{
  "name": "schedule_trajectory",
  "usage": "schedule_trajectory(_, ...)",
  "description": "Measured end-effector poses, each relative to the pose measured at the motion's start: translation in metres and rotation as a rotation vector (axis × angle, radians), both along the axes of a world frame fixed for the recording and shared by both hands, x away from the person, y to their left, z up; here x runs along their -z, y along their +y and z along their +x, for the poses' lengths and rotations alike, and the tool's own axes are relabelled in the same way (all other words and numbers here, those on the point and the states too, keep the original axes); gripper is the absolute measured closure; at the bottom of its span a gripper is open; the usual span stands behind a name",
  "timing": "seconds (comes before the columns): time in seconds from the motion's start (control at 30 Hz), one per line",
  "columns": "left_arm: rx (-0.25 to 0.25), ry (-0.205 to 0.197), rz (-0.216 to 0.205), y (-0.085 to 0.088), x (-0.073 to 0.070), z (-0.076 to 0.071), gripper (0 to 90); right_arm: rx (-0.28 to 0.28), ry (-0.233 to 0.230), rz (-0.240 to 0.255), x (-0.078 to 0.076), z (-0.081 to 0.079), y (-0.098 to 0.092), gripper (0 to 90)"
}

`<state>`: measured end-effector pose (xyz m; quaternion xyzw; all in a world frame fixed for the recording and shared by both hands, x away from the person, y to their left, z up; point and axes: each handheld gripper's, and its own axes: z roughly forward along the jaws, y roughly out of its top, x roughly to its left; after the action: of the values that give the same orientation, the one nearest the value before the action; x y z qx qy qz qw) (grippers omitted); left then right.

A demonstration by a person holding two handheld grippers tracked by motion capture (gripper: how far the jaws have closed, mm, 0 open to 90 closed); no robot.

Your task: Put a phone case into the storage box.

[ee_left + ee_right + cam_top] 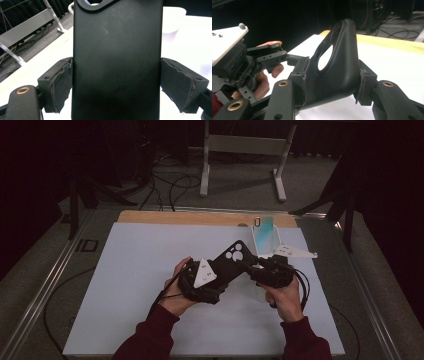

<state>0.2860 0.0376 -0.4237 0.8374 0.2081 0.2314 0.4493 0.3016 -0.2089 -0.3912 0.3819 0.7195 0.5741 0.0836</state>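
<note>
A black phone case (232, 257) with a camera cutout is held above the white mat between both grippers. My left gripper (223, 271) grips it across its width; in the left gripper view the case (117, 62) stands upright with both pads (61, 83) pressed on its long edges. My right gripper (250, 266) comes in from the right onto the cutout end. In the right gripper view its pads (364, 86) pinch the soft case (337, 67) on both sides, and the case bows inward. The left gripper (265, 58) and its hand show behind.
A phone with a teal back (264, 235) leans in a white stand (295, 252) at the mat's back right. The white mat (140, 290) covers a wooden tabletop (190, 217). Beyond the table are a metal frame (245, 145) and floor cables (170, 185).
</note>
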Motion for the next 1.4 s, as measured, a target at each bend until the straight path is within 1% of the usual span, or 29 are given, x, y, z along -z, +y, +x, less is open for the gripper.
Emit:
schedule_trajectory(0.03, 0.003, -0.003, -0.001, 0.000, -0.001, 0.000, 15.4, -0.009, 0.004, 0.001, 0.000, 0.000, 0.001, 53.5)
schedule_trajectory(0.17, 0.013, -0.008, -0.009, -0.004, -0.003, -0.002, 15.3, -0.027, 0.003, -0.024, 0.003, -0.001, 0.009, 55.3)
schedule_trajectory(0.23, 0.016, -0.011, -0.010, -0.005, -0.004, -0.003, 15.3, -0.029, 0.006, -0.025, 0.004, 0.000, 0.011, 58.8)
schedule_trajectory(0.33, 0.018, -0.006, -0.005, -0.005, -0.003, -0.003, 15.1, -0.046, 0.003, -0.017, 0.004, -0.001, 0.012, 67.2)
schedule_trajectory(0.43, 0.022, -0.003, 0.002, -0.006, -0.002, -0.003, 14.8, -0.077, -0.005, -0.008, 0.003, -0.003, 0.013, 78.2)
schedule_trajectory(0.5, 0.019, -0.012, 0.006, -0.008, -0.001, -0.003, 14.6, -0.096, -0.005, 0.007, 0.002, -0.004, 0.013, 83.1)
schedule_trajectory(0.53, 0.015, -0.017, 0.010, -0.009, -0.001, -0.003, 14.6, -0.114, 0.002, 0.025, 0.002, -0.005, 0.013, 85.0)
schedule_trajectory(0.57, 0.011, -0.015, 0.014, -0.010, 0.000, -0.003, 14.6, -0.119, -0.002, 0.024, 0.002, -0.005, 0.014, 85.3)
schedule_trajectory(0.6, 0.014, -0.012, 0.015, -0.011, 0.000, -0.003, 14.4, -0.116, -0.012, 0.010, 0.001, -0.007, 0.015, 85.6)
schedule_trajectory(0.67, 0.011, -0.011, 0.018, -0.011, 0.001, -0.003, 14.1, -0.111, -0.015, -0.005, 0.001, -0.007, 0.015, 85.7)
schedule_trajectory(0.73, 0.013, 0.003, 0.012, -0.009, 0.001, -0.001, 15.7, -0.104, -0.021, -0.025, 0.001, -0.008, 0.015, 86.0)
schedule_trajectory(0.77, 0.011, 0.007, 0.002, -0.008, 0.001, -0.001, 16.2, -0.103, -0.023, -0.028, 0.001, -0.007, 0.015, 86.0)
schedule_trajectory(0.8, 0.011, 0.014, -0.003, -0.008, 0.000, -0.001, 15.2, -0.098, -0.020, -0.023, 0.001, -0.007, 0.014, 86.1)
schedule_trajectory(0.83, 0.001, 0.011, -0.007, -0.007, 0.000, 0.000, 14.8, -0.093, -0.024, -0.025, 0.001, -0.007, 0.014, 86.1)
schedule_trajectory(0.87, 0.002, 0.015, -0.011, -0.006, 0.000, 0.000, 13.7, -0.088, -0.026, -0.027, 0.000, -0.007, 0.013, 86.1)
schedule_trajectory(1.03, 0.011, 0.052, -0.041, 0.000, -0.001, 0.003, 9.5, -0.088, -0.036, -0.039, -0.002, -0.008, 0.011, 86.1)
schedule_trajectory(1.23, 0.025, 0.100, -0.072, 0.009, 0.000, 0.008, 6.9, -0.090, -0.050, -0.044, -0.004, -0.008, 0.007, 86.0)
schedule_trajectory(1.27, 0.031, 0.107, -0.075, 0.011, 0.000, 0.008, 7.0, -0.090, -0.049, -0.044, -0.005, -0.009, 0.007, 86.0)
schedule_trajectory(1.33, 0.067, 0.138, -0.091, 0.013, 0.001, 0.010, 4.9, -0.104, -0.053, -0.045, -0.006, -0.010, 0.005, 86.0)
schedule_trajectory(1.37, 0.067, 0.138, -0.091, 0.013, 0.001, 0.010, 5.5, -0.104, -0.053, -0.045, -0.006, -0.010, 0.005, 86.0)
schedule_trajectory(1.4, 0.069, 0.143, -0.091, 0.013, 0.001, 0.011, 5.5, -0.122, -0.055, -0.041, -0.006, -0.011, 0.005, 86.0)
